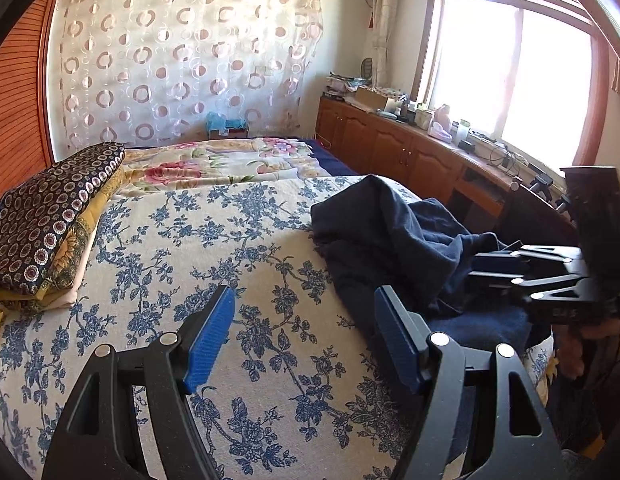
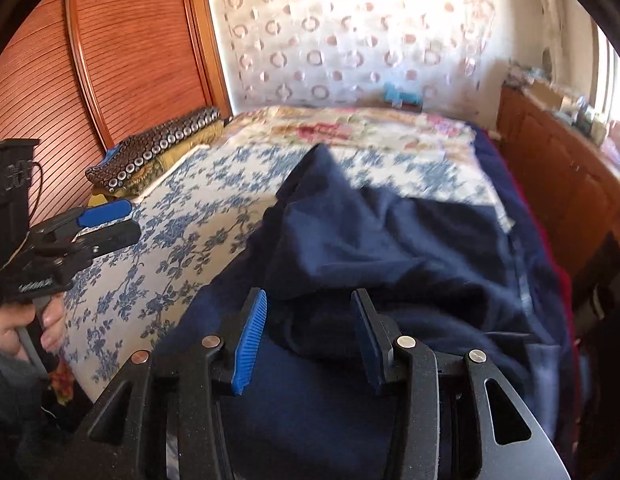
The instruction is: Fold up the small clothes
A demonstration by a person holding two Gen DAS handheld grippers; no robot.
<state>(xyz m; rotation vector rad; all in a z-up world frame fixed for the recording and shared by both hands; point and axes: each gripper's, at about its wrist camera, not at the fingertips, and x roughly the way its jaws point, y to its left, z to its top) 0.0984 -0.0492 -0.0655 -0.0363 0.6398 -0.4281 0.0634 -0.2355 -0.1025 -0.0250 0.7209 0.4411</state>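
A crumpled navy garment [image 1: 390, 236] lies on the right side of the blue-flowered bed cover [image 1: 182, 240]. My left gripper [image 1: 306, 296] is open over bare cover, just left of the garment, with nothing between its blue pads [image 1: 210, 340]. My right gripper [image 2: 309, 296] hovers low over the navy garment [image 2: 390, 248]. Its jaws stand partly open and its pads [image 2: 250, 336] press on nothing; the cloth lies loose beneath and beyond them. Each view shows the other tool from the side: the right gripper [image 1: 474, 266] over the cloth, the left gripper [image 2: 128, 220] over the cover, held by a hand [image 2: 26, 328].
A folded stack of patterned bedding [image 1: 50, 232] sits at the bed's left. A floral quilt [image 1: 214, 164] covers the far end. Wooden cabinets [image 1: 390, 144] with a cluttered top run along the right under the window. A slatted wooden panel [image 2: 110, 60] stands on the left.
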